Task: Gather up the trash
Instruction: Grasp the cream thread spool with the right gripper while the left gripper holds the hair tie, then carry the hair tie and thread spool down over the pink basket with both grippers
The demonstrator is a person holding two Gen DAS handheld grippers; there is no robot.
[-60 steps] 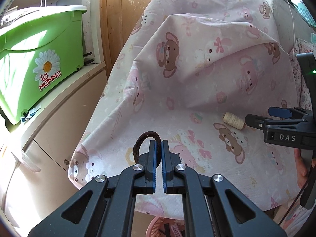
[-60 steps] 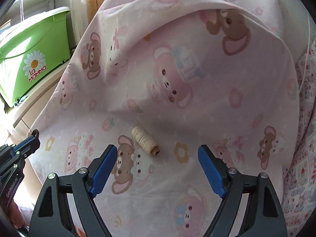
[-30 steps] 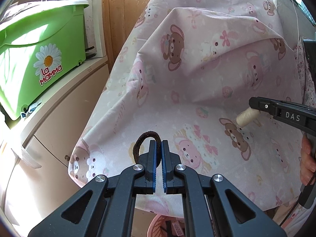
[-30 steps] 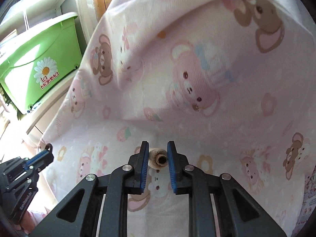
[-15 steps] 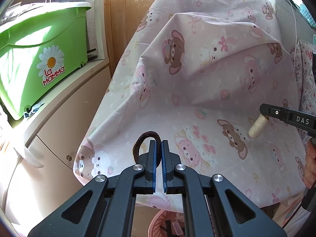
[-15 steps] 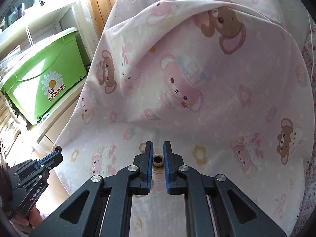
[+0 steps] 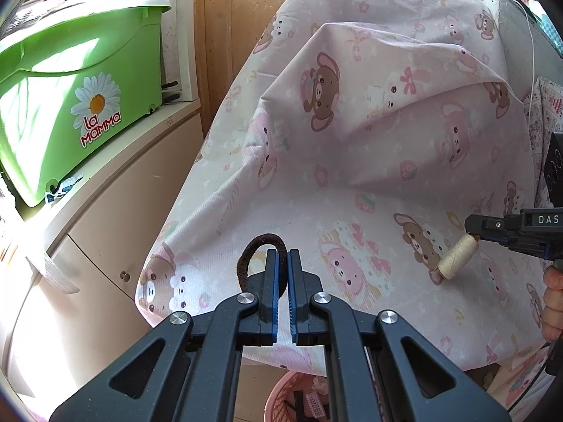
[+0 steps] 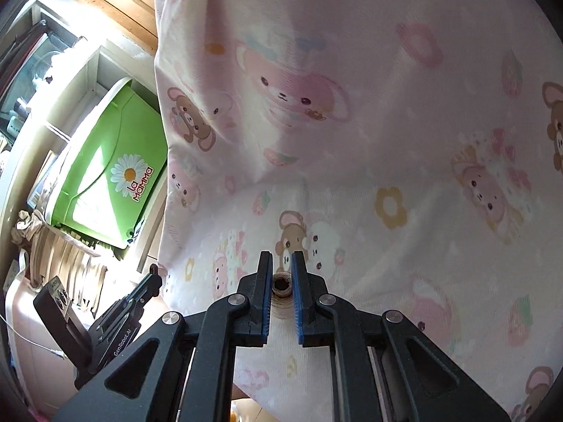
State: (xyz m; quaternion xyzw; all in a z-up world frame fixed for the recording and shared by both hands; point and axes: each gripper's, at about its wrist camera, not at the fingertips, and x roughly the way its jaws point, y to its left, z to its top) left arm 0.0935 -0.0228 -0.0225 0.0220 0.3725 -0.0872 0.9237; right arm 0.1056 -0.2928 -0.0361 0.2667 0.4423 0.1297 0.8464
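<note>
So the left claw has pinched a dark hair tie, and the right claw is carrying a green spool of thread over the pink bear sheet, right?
Not quite: the spool of thread is cream, not green, as the left wrist view shows. The rest holds: the left claw pinches the dark hair tie, and the right claw carries the spool over the pink bear sheet.

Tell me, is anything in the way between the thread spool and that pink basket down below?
Yes. The thread spool is clamped in the right gripper above the pink bear cloth. The pink basket sits low, partly tucked under the cloth's hanging edge, so the spool must clear that edge before dropping in.
</note>
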